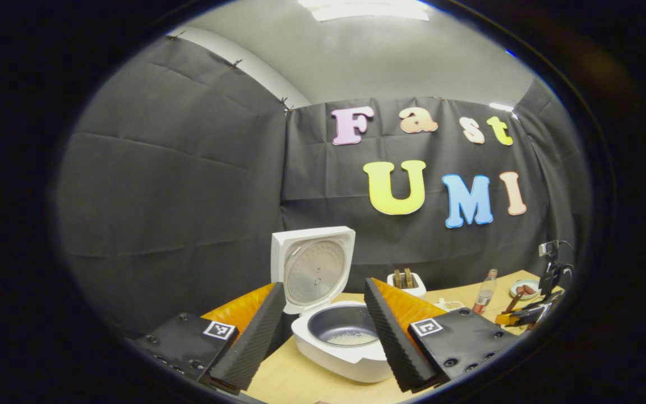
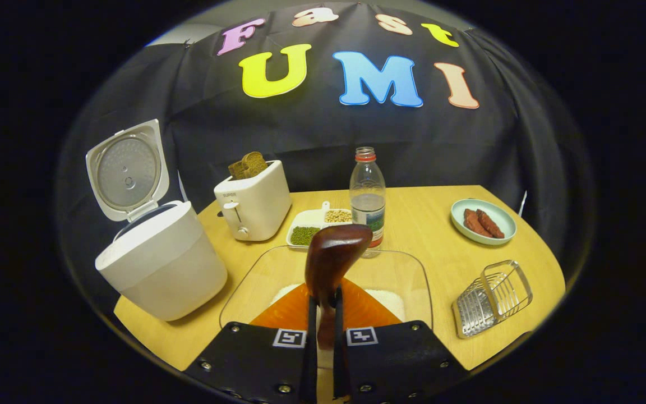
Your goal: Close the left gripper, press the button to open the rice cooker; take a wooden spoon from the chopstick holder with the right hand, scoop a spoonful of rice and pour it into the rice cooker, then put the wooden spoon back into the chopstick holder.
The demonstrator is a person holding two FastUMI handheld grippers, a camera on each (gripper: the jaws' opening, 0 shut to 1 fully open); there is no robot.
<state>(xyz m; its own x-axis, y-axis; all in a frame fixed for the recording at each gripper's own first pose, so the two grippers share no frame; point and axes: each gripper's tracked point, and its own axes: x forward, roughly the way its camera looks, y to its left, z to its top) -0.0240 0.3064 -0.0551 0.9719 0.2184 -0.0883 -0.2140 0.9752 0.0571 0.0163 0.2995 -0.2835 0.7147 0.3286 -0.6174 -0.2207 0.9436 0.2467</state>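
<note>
The white rice cooker point(image 1: 341, 342) stands on the light wooden counter point(image 1: 300, 384) with its lid point(image 1: 313, 268) swung upright; in the left gripper view a thin layer of white rice lies at the bottom of its dark inner pot point(image 1: 346, 326). The left gripper point(image 1: 323, 342) hovers just in front of the cooker with its fingers spread wide apart, released, the pot showing between them. Each gripper body carries a small square black-and-white marker.

In the right gripper view the right gripper point(image 2: 323, 322) has its fingers clenched on the handle of the dark brown wooden spoon point(image 2: 331, 264), whose bowl rises upright and leans slightly right, back side toward the camera. The gripper is held over a clear glass rectangular dish point(image 2: 413, 269) with white rice point(image 2: 384, 300) in it. To the right, at the counter's edge, lies the wire-mesh metal chopstick holder point(image 2: 494, 297), tilted on its side.

Behind the dish stand a clear plastic bottle point(image 2: 367, 202) with a red neck ring, cap off, and a white divided tray point(image 2: 317, 224) of green and tan beans. A white toaster point(image 2: 253, 199) with two brown slices bears small grey lettering too small to read with certainty. A pale green plate point(image 2: 483, 221) holds reddish-brown sausages.
</note>
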